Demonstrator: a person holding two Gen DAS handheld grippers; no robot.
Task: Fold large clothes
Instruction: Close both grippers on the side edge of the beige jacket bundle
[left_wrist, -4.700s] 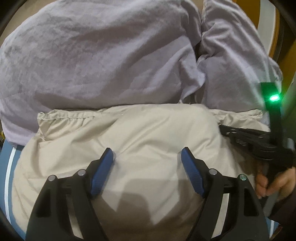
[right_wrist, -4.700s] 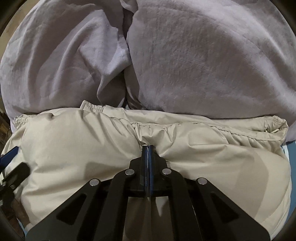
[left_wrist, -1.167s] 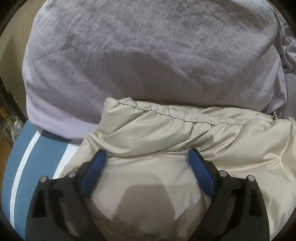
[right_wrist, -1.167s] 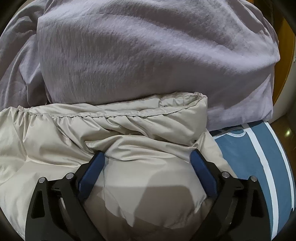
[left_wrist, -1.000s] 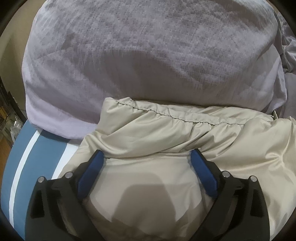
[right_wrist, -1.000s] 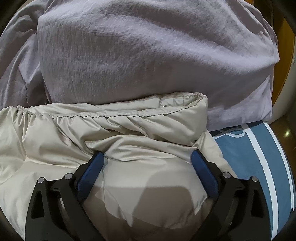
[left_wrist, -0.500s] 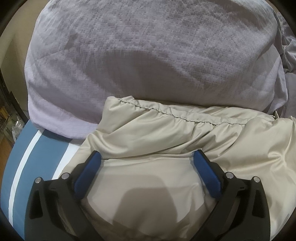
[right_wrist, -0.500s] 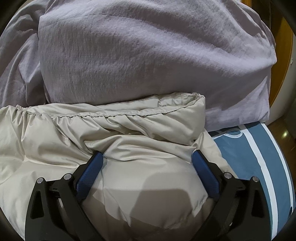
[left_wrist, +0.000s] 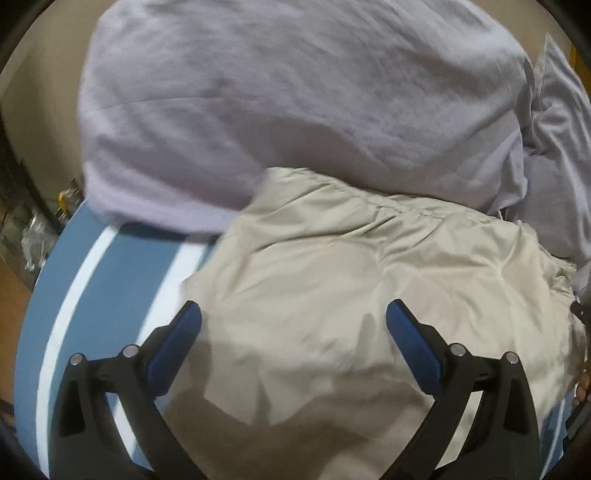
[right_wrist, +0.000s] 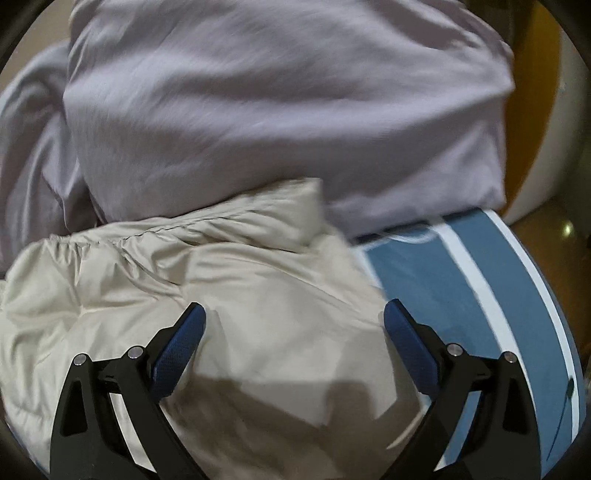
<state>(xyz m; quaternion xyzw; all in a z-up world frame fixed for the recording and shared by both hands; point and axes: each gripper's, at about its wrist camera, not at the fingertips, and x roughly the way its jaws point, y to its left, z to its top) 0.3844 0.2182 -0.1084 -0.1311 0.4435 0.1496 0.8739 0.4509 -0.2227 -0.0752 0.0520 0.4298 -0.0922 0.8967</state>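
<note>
Jaws spread on both left gripper (left_wrist: 293, 317) and right gripper (right_wrist: 294, 316), holding nothing; jacket (left_wrist: 332, 280) bundled on bed (right_wrist: 436, 295), seemingly folded, perhaps only tidying left

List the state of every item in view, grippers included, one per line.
Left gripper: open, empty, above the beige garment.
Right gripper: open, empty, above the same garment.
Beige garment: lying bunched and creased, gathered seam toward the pillows, held by neither gripper.
Lavender pillows: lying behind the garment, touching its far edge.
Blue striped cover: spread flat under the garment.
</note>
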